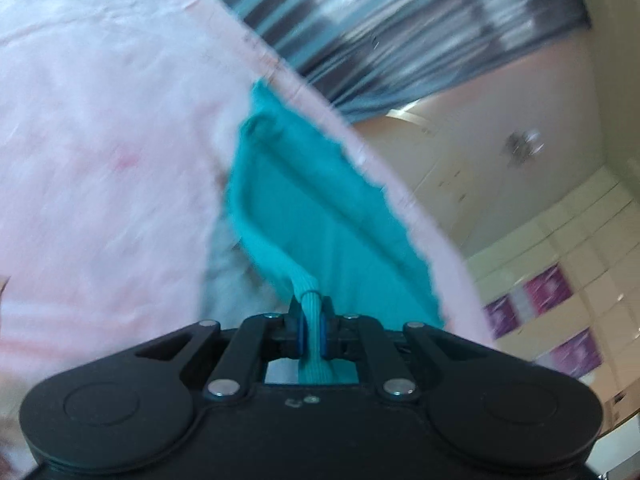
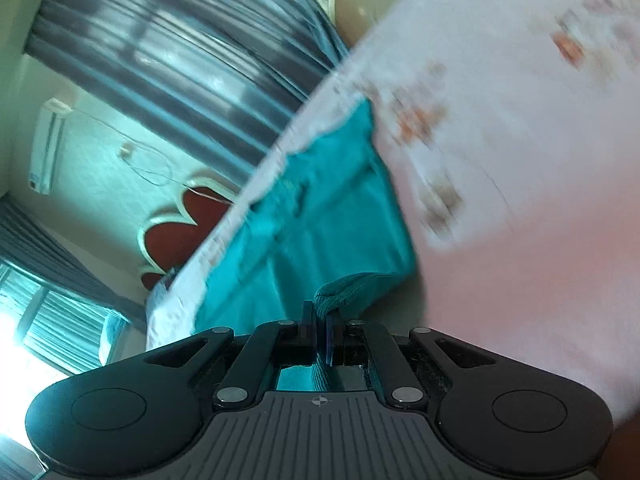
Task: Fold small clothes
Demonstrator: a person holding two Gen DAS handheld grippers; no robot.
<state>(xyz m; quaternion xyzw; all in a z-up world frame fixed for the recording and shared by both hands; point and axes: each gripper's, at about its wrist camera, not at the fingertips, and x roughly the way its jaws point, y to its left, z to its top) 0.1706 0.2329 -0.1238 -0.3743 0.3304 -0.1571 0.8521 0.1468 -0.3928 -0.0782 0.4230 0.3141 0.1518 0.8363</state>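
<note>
A small teal garment [image 1: 320, 208] lies on a pale pink bedsheet [image 1: 100, 140]. My left gripper [image 1: 311, 304] is shut on a ribbed edge of the garment, which runs back between the jaws. In the right wrist view the same teal garment [image 2: 320, 216] lies on the sheet [image 2: 500, 200], and my right gripper [image 2: 322, 312] is shut on a bunched ribbed edge of it. Both views are tilted and blurred by motion.
The sheet's edge [image 1: 380, 168] runs diagonally, with grey striped curtains [image 1: 380, 28] and tiled wall beyond. In the right wrist view there are curtains [image 2: 180, 60], an air conditioner [image 2: 46, 144], a red flower-shaped headboard [image 2: 180, 224] and a bright window [image 2: 40, 320].
</note>
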